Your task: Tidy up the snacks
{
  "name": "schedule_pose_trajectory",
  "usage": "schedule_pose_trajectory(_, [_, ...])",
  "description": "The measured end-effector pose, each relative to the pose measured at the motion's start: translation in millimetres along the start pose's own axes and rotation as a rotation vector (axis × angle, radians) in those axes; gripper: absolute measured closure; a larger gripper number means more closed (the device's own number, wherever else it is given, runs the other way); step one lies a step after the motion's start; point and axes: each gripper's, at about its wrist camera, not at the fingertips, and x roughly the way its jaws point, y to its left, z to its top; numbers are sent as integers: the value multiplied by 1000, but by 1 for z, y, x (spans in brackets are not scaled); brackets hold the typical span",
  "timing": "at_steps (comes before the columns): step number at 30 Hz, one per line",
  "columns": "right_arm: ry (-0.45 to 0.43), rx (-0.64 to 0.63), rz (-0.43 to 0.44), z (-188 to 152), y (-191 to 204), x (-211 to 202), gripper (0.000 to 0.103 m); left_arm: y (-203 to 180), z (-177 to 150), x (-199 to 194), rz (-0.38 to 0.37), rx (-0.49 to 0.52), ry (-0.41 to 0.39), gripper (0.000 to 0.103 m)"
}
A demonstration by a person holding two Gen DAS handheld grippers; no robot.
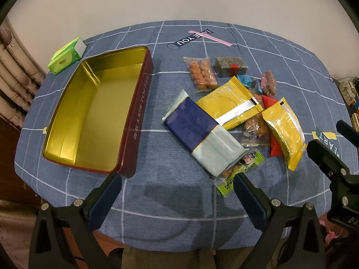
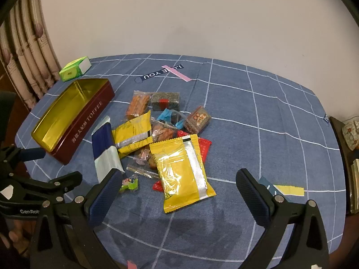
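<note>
Yellow snack packet [image 2: 182,174] nearest right gripper [image 2: 178,185], jaws spread wide, empty, above snack pile [image 1: 233,112] mid-table, red pouch [image 2: 205,148] mostly buried, green candy [image 1: 239,170] half hidden, left gripper [image 1: 177,185] likewise agape, empty toffee tin [image 1: 94,109] beside pile, checked tablecloth [image 1: 161,197].

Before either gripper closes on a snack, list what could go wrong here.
1. The snacks overlap: the blue-and-white packet lies on the green snack packet and a yellow packet, so pulling one may drag its neighbours.
2. The near yellow packet looks glossy and puffy; it could slip from the open right gripper.
3. The open left gripper sits close to the tin and could nudge it.
</note>
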Motion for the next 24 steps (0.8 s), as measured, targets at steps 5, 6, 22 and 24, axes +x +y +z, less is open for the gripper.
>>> schedule_pose_trajectory(5, [4, -1, -1, -1, 0, 2, 2, 3, 0, 2, -5, -10, 7, 2])
schedule_pose_trajectory(6, [6, -2, 0, -2, -1, 2, 2, 4, 1, 3, -6, -11, 8, 1])
schedule_pose_trajectory(22, [105, -58, 23, -8, -16, 46, 8, 19, 6, 12, -42, -31, 30, 2])
schedule_pose_trajectory(24, [127, -53, 36, -8, -21, 55, 9, 19, 6, 14, -45, -32, 37, 2])
